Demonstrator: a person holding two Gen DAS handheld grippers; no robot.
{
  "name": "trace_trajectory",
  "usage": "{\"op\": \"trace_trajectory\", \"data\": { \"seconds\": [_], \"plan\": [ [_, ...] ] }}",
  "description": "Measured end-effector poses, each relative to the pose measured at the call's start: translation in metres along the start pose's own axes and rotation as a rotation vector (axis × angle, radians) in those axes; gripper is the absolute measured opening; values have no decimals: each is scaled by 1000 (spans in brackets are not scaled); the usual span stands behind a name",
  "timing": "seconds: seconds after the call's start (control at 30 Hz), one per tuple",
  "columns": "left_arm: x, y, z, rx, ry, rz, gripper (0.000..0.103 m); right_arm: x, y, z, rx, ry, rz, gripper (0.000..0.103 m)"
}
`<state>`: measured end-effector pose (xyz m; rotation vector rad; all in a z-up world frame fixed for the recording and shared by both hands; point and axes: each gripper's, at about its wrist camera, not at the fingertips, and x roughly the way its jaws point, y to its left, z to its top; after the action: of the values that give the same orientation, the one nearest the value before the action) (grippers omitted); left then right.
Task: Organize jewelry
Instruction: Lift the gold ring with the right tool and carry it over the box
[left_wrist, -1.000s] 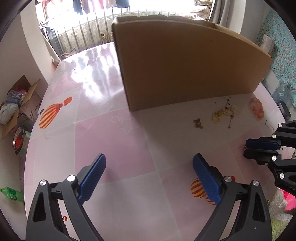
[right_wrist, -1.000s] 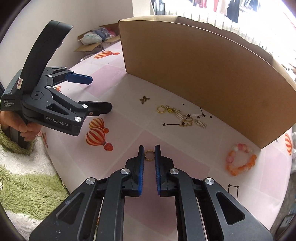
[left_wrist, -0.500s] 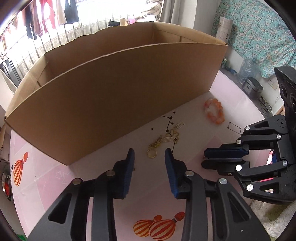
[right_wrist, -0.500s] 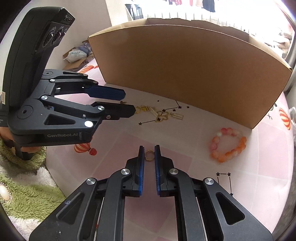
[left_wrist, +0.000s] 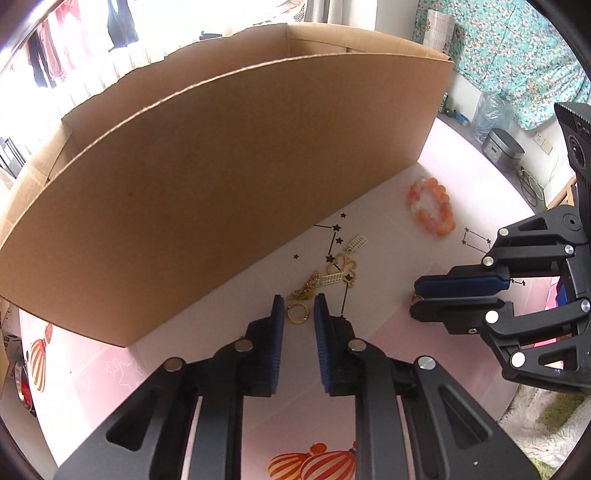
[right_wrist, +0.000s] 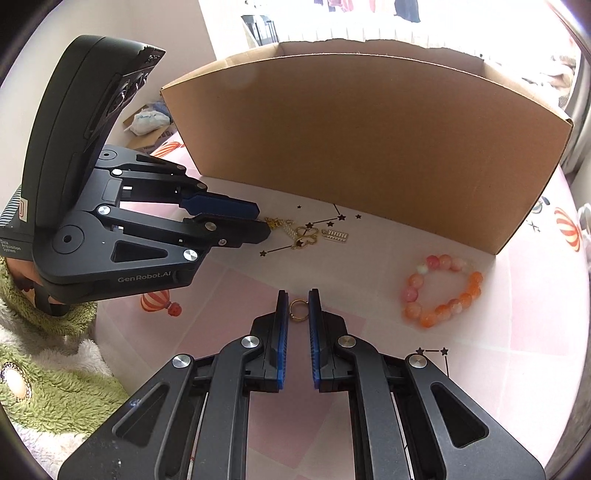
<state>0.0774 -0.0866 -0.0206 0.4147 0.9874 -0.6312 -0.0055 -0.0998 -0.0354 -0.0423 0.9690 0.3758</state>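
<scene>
- Pick-up step under way on the pink table, just in front of the big cardboard box.
- Left gripper closing right now around the gold ring at the end of the gold keychain; ring sitting between the blue pads, contact not yet clear.
- Right gripper already pinching a small gold ring at its fingertips, pads drawn in tight on it.
- Orange bead bracelet lying untouched near the box's right corner, well apart from both tools.
- Next move, by the look of it: finish the squeeze, lift the keychain clear without dragging its charms, then carry both pieces over the box wall.
- Worth watching: thin ring, easy to slip from flat pads.
</scene>
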Motion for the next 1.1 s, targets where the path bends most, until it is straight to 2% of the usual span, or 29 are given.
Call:
{"op": "trace_trajectory", "data": {
  "seconds": [0.23, 0.33, 0.53, 0.57, 0.67, 0.87, 0.97, 1.03, 1.1],
  "plan": [
    [2, 0, -1, 10, -14, -2, 10, -5, 1, 4, 0, -14, 2, 9],
    [-1, -2, -1, 7, -23, -2, 1, -10, 1, 3, 1, -18, 1, 9],
    [-5, -4, -4, -18, -39, -2, 2, -18, 4, 0, -5, -29, -5, 9],
    [-7, -4, -4, -20, -43, -14, 3, -19, 5, 0, -7, -31, -5, 9],
    [-7, -5, -2, -28, -49, -23, 23, -23, 6, -1, -8, -34, -6, 9],
    [1, -6, -2, 1, -22, -27, 25, -24, -1, 0, 4, -28, 0, 9],
    [0, -7, -2, 14, -17, -15, 21, -24, -4, 2, 1, -28, 0, 9],
    [3, -8, 0, 16, -14, -5, 10, -22, -6, 4, 0, -28, -1, 9],
    [3, -7, 0, 20, -14, -7, 10, -22, -10, 6, 7, -29, 0, 9]
  ]
}}
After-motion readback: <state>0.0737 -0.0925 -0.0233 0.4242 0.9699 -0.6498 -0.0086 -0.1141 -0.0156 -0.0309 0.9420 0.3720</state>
